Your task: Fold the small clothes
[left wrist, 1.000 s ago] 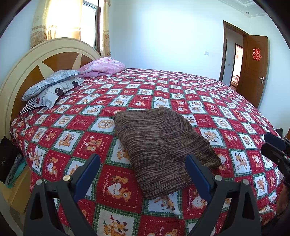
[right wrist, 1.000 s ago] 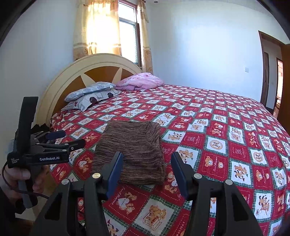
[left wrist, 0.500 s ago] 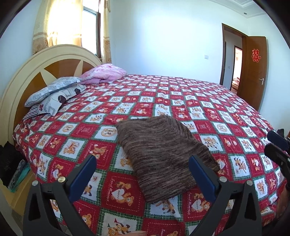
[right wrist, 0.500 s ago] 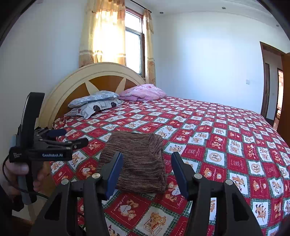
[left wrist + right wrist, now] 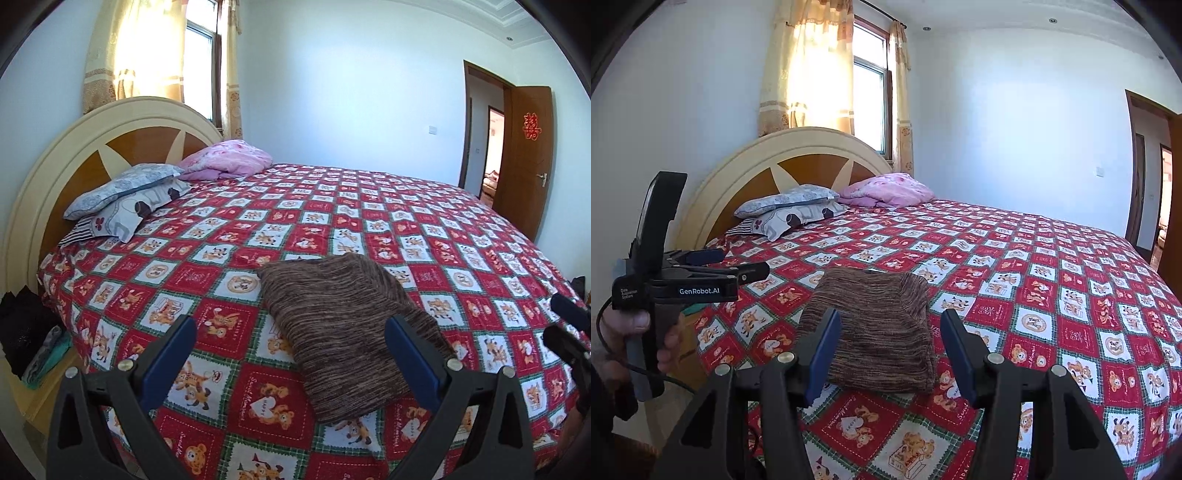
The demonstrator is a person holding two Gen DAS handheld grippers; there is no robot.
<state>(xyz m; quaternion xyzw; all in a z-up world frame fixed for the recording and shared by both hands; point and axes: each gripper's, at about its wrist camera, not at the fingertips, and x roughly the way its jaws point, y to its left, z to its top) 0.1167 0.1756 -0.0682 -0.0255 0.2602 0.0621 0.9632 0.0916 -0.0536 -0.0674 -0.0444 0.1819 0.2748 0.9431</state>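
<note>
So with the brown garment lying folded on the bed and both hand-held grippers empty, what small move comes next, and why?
Probably bring the left hand-held gripper down to the brown garment: its jaws stand wide and empty above the bedspread, clear of the cloth. The right hand-held gripper hovers empty too.
</note>
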